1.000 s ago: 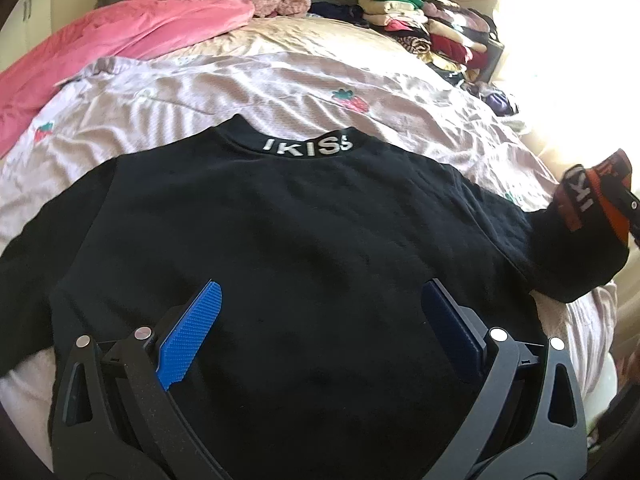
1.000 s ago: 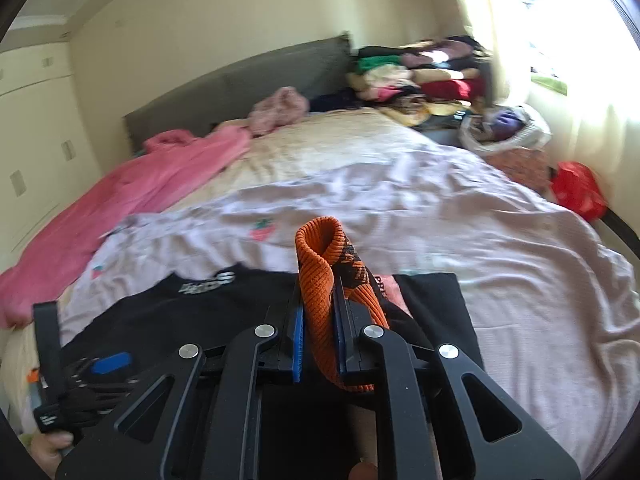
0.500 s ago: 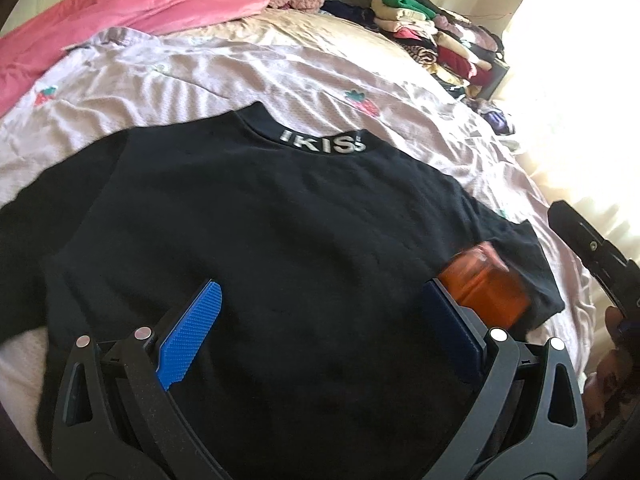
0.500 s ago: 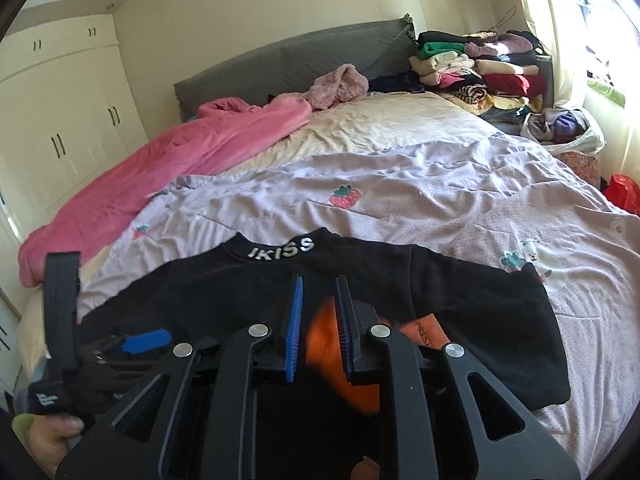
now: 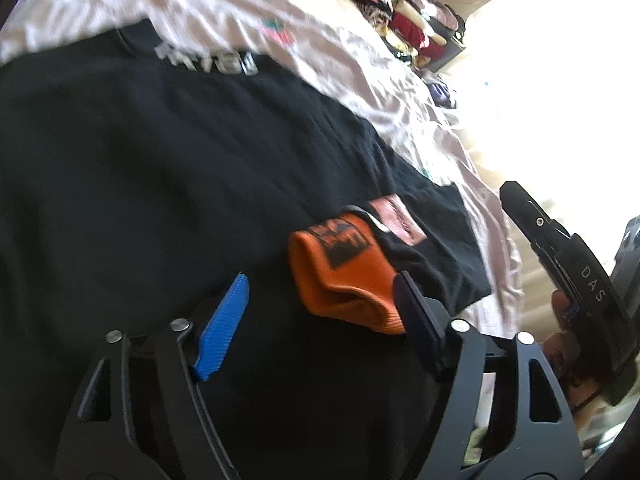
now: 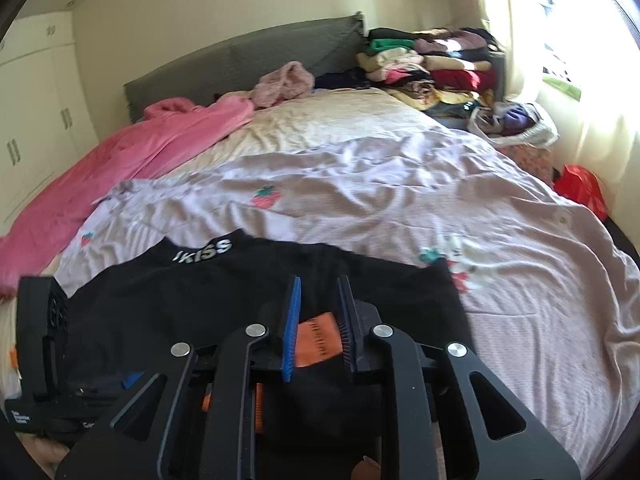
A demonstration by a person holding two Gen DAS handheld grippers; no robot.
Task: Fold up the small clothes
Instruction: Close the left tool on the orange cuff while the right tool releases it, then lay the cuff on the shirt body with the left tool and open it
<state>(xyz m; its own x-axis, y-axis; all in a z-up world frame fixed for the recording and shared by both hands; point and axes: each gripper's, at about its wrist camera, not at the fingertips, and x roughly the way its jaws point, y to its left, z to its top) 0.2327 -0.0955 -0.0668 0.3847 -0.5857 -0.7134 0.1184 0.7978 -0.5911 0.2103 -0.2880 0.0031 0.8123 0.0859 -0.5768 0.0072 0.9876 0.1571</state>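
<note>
A black sweater (image 5: 168,184) with a white-lettered collar (image 6: 204,251) lies flat on the lilac bedsheet (image 6: 400,192). Its right sleeve is folded in over the body, and the orange cuff (image 5: 340,276) rests on the black cloth. My left gripper (image 5: 320,320) is open low over the sweater, with the cuff touching its right finger. My right gripper (image 6: 318,320) is open a little above the folded sleeve, and an orange patch (image 6: 320,340) shows between its fingers. The right gripper's body also shows in the left wrist view (image 5: 560,248).
A pink blanket (image 6: 120,160) lies along the bed's left side. A grey headboard (image 6: 248,56) and a pink garment (image 6: 286,82) are at the far end. Stacked folded clothes (image 6: 432,64) and a white bag (image 6: 520,124) stand at the far right. A red bag (image 6: 580,188) lies by the window.
My right gripper carried the orange-cuffed sleeve in over the sweater's body, let it go and pulled back. My left gripper tilted and moved right toward the cuff.
</note>
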